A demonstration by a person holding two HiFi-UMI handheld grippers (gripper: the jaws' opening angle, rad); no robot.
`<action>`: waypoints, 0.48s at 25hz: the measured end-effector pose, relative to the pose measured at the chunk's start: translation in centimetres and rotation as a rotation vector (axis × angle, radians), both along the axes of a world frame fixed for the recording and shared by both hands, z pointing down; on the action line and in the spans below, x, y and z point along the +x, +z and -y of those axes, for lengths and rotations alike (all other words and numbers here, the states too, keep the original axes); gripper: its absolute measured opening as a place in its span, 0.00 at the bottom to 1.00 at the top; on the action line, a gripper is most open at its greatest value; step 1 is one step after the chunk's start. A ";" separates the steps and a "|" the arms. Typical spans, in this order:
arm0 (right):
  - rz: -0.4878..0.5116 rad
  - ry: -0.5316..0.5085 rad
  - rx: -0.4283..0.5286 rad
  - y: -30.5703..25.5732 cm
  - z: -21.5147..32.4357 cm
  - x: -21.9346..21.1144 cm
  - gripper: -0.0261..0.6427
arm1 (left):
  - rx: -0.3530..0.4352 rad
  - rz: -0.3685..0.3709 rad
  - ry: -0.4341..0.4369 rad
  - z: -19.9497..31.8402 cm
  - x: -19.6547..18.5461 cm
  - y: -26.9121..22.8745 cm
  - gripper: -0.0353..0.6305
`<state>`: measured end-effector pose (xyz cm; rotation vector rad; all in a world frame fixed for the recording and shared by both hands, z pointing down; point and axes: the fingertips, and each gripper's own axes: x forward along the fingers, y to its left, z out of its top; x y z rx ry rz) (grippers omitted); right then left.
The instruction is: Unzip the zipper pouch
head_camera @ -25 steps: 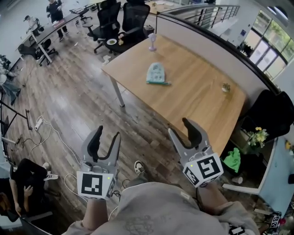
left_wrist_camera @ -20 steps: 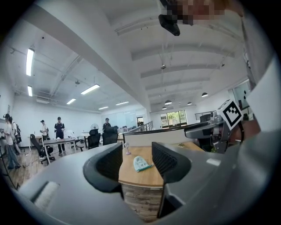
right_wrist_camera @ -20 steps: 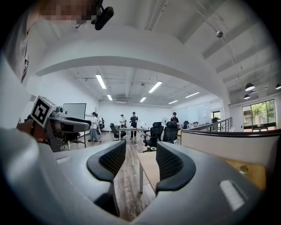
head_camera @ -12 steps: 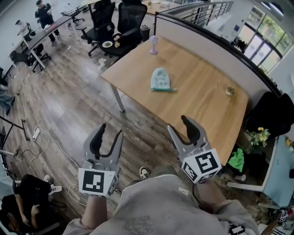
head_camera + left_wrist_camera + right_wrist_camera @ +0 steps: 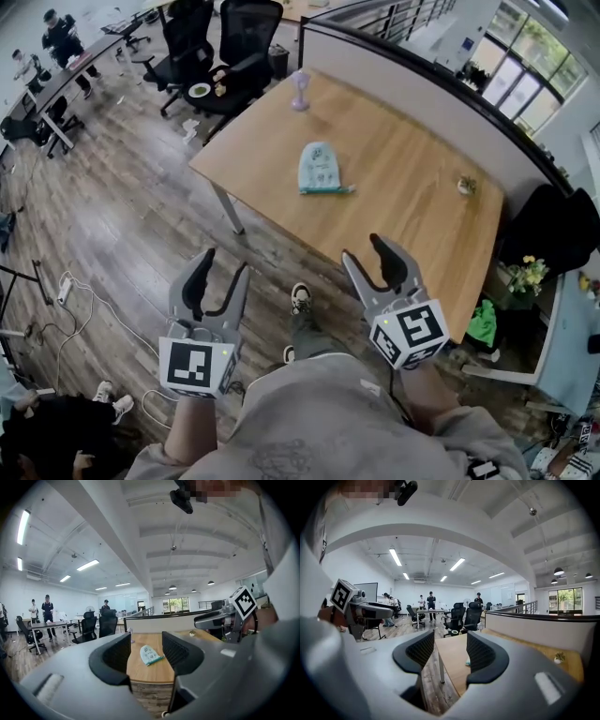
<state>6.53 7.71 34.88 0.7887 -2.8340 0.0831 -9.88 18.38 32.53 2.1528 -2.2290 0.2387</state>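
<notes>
Lying on the light wooden counter point(image 5: 412, 202), well apart from both grippers: pale green fabric zipper pouch point(image 5: 318, 169). Probably light, soft, slide-prone; best pinned at one end, tugged by the tab. Empty, jaws wide apart, on left gripper point(image 5: 223, 266) and right gripper point(image 5: 367, 251).

The zipper pouch point(image 5: 317, 169) lies on the table point(image 5: 403, 225), a small plant point(image 5: 466, 185) well to its right.

Wooden floor point(image 5: 131, 225), black office chairs point(image 5: 246, 42)
</notes>
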 end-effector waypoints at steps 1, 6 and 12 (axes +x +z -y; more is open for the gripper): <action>-0.004 0.005 -0.003 0.2 0.7 -0.3 0.34 | 0.000 -0.002 0.002 0.7 -0.4 0.1 0.35; -0.015 0.024 -0.020 1.0 4.8 -1.4 0.34 | -0.011 0.002 0.018 5.3 -1.8 0.4 0.31; -0.030 0.022 -0.053 1.7 10.7 -3.4 0.34 | -0.050 0.014 0.040 11.8 -3.9 1.0 0.31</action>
